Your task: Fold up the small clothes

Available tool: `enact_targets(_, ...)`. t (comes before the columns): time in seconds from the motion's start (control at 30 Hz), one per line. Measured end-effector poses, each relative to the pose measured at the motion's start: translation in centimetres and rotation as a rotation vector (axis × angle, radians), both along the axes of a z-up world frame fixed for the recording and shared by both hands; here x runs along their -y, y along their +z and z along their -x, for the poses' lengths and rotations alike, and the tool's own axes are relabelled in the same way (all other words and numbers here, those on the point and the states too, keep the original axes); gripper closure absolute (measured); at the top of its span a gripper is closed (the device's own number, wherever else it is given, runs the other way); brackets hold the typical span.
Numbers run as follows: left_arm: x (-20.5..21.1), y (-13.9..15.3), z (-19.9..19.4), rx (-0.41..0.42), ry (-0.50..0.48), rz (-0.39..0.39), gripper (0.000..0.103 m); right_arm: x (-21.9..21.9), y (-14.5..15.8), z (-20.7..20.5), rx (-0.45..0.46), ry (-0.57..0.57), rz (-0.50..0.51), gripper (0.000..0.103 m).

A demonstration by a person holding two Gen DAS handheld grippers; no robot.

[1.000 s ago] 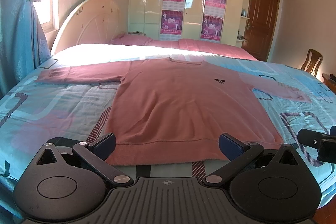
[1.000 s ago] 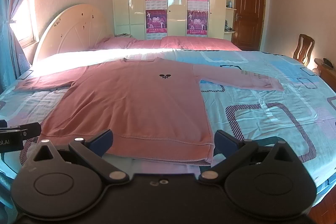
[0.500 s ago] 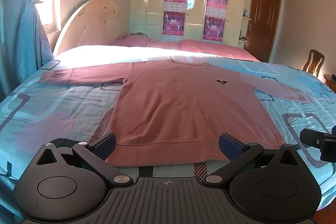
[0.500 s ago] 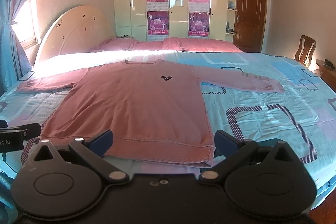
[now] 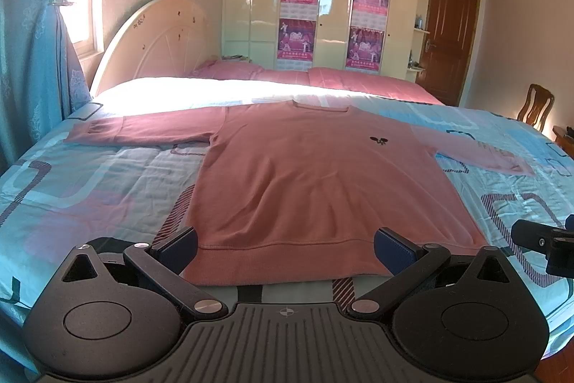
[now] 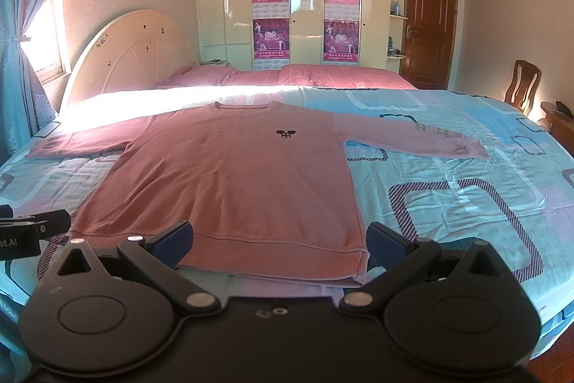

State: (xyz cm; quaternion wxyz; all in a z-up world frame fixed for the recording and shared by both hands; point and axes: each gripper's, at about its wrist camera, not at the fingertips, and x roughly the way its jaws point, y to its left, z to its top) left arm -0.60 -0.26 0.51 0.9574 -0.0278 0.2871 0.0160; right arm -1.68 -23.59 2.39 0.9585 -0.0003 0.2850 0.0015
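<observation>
Pink sweater flat on bed

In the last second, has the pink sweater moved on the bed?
No. The pink sweater lies flat, its hem on the same striped patch of the bedspread; only the cameras shifted slightly.

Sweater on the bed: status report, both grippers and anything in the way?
Left gripper open, empty, at the hem. Right gripper open, empty, beside it. Pink sweater flat, unfolded, sleeves spread on bedspread. Nothing in the way.

Window sunlight, perhaps overexposed; edges warped.
</observation>
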Motion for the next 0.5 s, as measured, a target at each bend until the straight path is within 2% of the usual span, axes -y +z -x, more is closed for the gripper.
enact_targets(0.5, -0.35, -0.17, -0.38, -0.005, -0.002, -0.004, 0.0, 0.02, -0.01, -0.03, 0.003, -0.001, 0.001, 0.001)
